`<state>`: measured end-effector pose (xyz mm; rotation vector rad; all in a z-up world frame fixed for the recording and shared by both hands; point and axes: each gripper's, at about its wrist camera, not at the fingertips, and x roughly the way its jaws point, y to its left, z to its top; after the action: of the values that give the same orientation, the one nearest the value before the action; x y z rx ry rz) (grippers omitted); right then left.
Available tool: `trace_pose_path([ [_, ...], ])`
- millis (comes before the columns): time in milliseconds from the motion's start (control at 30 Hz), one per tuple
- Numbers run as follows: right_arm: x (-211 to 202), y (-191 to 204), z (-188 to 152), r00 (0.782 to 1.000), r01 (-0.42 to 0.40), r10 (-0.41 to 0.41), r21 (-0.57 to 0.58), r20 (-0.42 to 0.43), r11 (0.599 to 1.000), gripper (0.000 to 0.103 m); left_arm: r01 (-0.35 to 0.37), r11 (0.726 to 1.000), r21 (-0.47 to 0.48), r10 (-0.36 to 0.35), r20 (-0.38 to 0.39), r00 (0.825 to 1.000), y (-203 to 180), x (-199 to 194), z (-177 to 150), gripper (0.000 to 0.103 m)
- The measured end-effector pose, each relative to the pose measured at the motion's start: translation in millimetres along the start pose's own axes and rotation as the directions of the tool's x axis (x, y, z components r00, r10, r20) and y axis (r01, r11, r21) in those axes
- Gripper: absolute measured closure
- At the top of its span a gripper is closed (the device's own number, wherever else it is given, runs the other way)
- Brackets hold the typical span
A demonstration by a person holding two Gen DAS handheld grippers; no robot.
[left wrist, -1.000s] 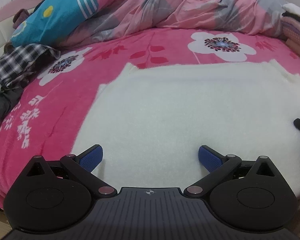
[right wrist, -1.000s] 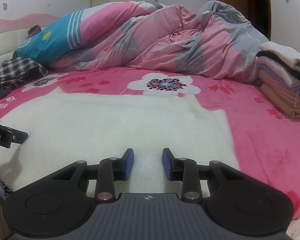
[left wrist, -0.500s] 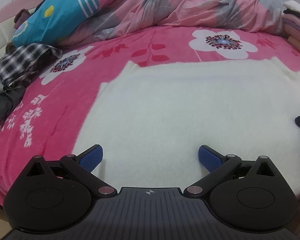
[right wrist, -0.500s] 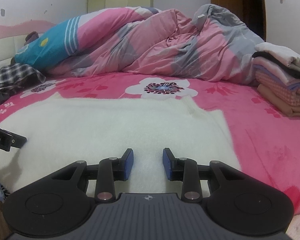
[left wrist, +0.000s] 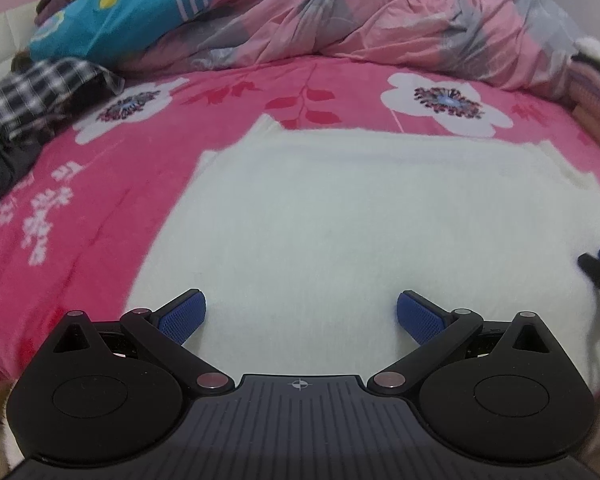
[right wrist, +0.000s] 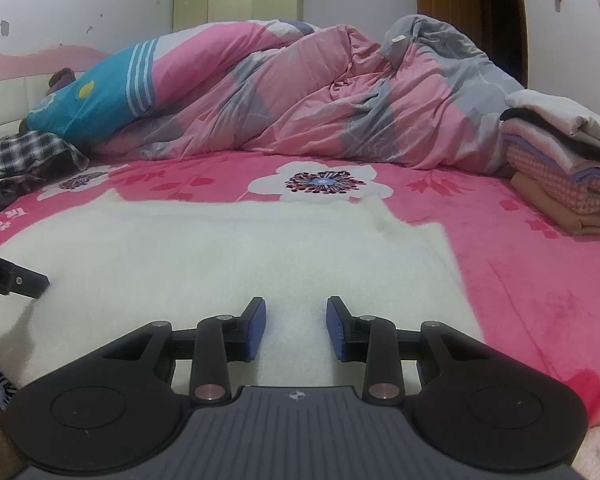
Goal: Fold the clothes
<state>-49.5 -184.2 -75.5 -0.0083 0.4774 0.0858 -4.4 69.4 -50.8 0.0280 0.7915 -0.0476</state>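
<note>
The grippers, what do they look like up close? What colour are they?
Each is mostly black plastic. The left gripper has two round black discs at its base, a ribbed dark grey plate with a small crosshair mark, pinkish metal pivot pins, and angled black arms ending in textured blue pads. The right gripper looks the same, blue pads too. No cables, hands or sleeves show.

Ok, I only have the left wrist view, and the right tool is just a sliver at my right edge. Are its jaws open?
Observer: Yes. The right tool stands partly open over the white fleece garment, with nothing pinched between its pads.
Operator: Where does the garment end on that side?
Observer: Its right edge lies just right of that tool, with bare pink bedsheet beyond.
Operator: And the finished pile?
Observer: The folded stack sits further back on the right, apart from the garment, with a white piece on top.
</note>
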Motion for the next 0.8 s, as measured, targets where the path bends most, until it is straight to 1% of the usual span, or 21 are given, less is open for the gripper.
trace_pose_path([
  [167,1,0,8,1.000,0.002,-0.002,-0.002,-0.027,1.000,0.066,0.063,0.998,-0.023,-0.061,0.079,0.995,17,-19,-10,0.000],
  [200,0,1,11,0.999,0.005,-0.005,-0.006,-0.037,1.000,0.058,0.068,0.997,-0.022,-0.066,0.100,0.993,20,-24,-12,0.000],
  [233,0,4,15,0.999,0.005,-0.006,-0.012,-0.038,1.000,0.044,0.069,0.997,-0.024,-0.066,0.123,0.990,25,-29,-13,0.000],
  [267,0,6,19,0.999,-0.002,0.001,-0.015,-0.032,1.000,0.032,0.065,0.997,-0.029,-0.060,0.141,0.988,30,-34,-13,0.000],
  [300,0,7,22,1.000,-0.017,0.016,-0.014,-0.017,1.000,0.017,0.059,0.998,-0.035,-0.053,0.156,0.986,36,-38,-13,0.000],
  [333,1,9,25,1.000,-0.030,0.030,-0.008,-0.003,1.000,0.015,0.054,0.998,-0.042,-0.046,0.171,0.984,41,-43,-12,0.000],
  [367,2,12,28,0.999,-0.043,0.043,-0.003,0.009,0.999,0.015,0.048,0.998,-0.048,-0.038,0.186,0.982,47,-47,-12,0.000],
  [433,10,19,34,0.999,-0.040,0.040,-0.012,-0.002,0.999,0.014,0.034,0.997,-0.066,-0.019,0.207,0.978,59,-54,-9,0.000],
  [567,25,31,37,0.999,0.029,-0.029,-0.018,-0.027,0.999,0.010,0.013,0.995,-0.098,0.010,0.228,0.974,83,-59,-8,0.000],
  [600,28,33,37,0.998,0.047,-0.047,-0.018,-0.035,0.999,0.007,0.012,0.995,-0.103,0.012,0.228,0.974,88,-58,-8,0.000],
  [633,31,35,36,0.997,0.055,-0.056,-0.024,-0.049,0.998,0.003,0.014,0.994,-0.107,0.011,0.227,0.974,93,-57,-9,0.000],
  [700,37,38,33,0.994,0.070,-0.072,-0.035,-0.078,0.997,0.000,0.026,0.993,-0.113,0.000,0.226,0.974,100,-53,-12,0.000],
  [767,44,39,28,0.991,0.081,-0.085,-0.043,-0.105,0.996,0.000,0.049,0.992,-0.117,-0.021,0.224,0.974,104,-46,-14,0.000],
  [800,44,39,25,0.992,0.089,-0.092,-0.037,-0.091,0.995,0.000,0.061,0.991,-0.122,-0.032,0.222,0.975,106,-42,-14,0.000],
])
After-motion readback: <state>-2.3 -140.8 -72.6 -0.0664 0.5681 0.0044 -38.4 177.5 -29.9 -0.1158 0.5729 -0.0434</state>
